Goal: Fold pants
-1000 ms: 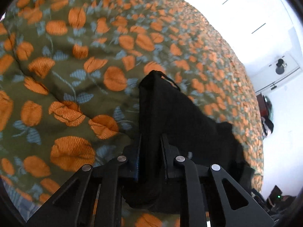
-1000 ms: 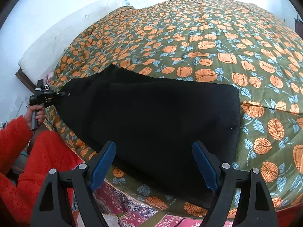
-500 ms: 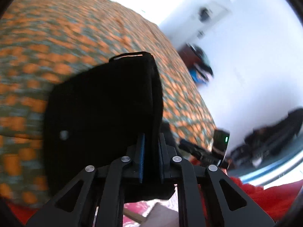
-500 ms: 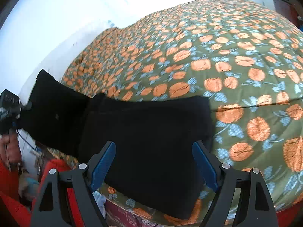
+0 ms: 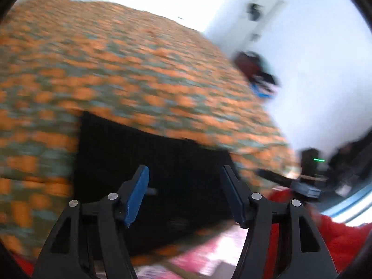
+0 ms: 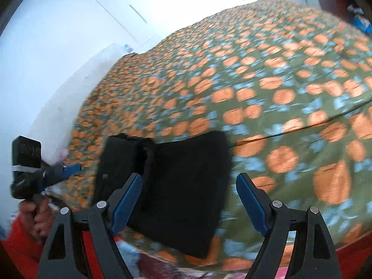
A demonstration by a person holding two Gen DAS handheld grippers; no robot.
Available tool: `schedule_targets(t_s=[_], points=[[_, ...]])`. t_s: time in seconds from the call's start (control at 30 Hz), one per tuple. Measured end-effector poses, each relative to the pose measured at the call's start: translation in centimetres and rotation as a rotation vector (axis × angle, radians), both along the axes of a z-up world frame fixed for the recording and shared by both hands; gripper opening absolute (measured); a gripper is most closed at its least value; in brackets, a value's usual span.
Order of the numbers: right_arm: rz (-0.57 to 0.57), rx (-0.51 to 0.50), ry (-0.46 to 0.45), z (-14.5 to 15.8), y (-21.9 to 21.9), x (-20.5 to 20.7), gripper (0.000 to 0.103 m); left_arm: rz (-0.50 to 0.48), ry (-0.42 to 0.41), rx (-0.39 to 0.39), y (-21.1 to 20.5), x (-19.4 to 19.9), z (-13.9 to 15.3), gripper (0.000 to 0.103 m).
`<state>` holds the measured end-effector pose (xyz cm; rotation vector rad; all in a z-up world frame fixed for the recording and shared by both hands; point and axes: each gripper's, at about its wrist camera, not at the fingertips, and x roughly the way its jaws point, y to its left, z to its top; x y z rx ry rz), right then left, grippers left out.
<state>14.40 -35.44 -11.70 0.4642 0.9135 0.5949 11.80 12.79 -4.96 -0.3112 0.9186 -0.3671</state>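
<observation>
Black pants (image 6: 181,186) lie folded into a compact rectangle near the front edge of the bed, with one layer laid over another. They also show in the blurred left wrist view (image 5: 151,172). My left gripper (image 5: 186,197) is open and empty just above the pants. My right gripper (image 6: 189,202) is open and empty, hovering over the pants' near edge. In the right wrist view the left gripper (image 6: 69,169) sits at the left of the pants, held by a hand in a red sleeve.
The bed has a green quilt with orange flowers (image 6: 279,88). A white pillow (image 6: 69,97) lies at the far left. A dark chair with clothes (image 5: 255,74) stands by the white wall. A pink patterned rug (image 5: 209,251) lies below the bed edge.
My left gripper carried the held end of the pants over the rest, then opened and let go. The pants went from long to a short folded stack. The right gripper stayed open.
</observation>
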Motion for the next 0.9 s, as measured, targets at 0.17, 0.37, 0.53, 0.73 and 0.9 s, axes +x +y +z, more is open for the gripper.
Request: schedule_targets(t_s=[0.17, 0.37, 0.53, 0.73, 0.9], points=[[0.238, 0.176, 0.181, -1.3, 6.5, 1.3, 0.082, 0.054, 0.163, 0.078, 1.7, 1.2, -7.6, 0.004], [0.360, 0.091, 0.318, -4.7, 10.9, 1.7, 0.070, -0.028, 0.168, 0.020, -0.5, -0.1, -10.1, 0.003], [0.406, 0.111, 0.352, -5.4, 11.5, 2.0, 0.060, -0.016, 0.174, -0.023, -0.4, 0.1, -10.4, 0.005], [0.455, 0.136, 0.392, -5.4, 11.6, 1.7, 0.051, -0.016, 0.166, -0.019, -0.4, -0.8, -10.5, 0.005], [0.525, 0.044, 0.416, -5.6, 13.5, 1.8, 0.051, -0.011, 0.158, -0.015, -0.6, -1.0, -10.7, 0.005]])
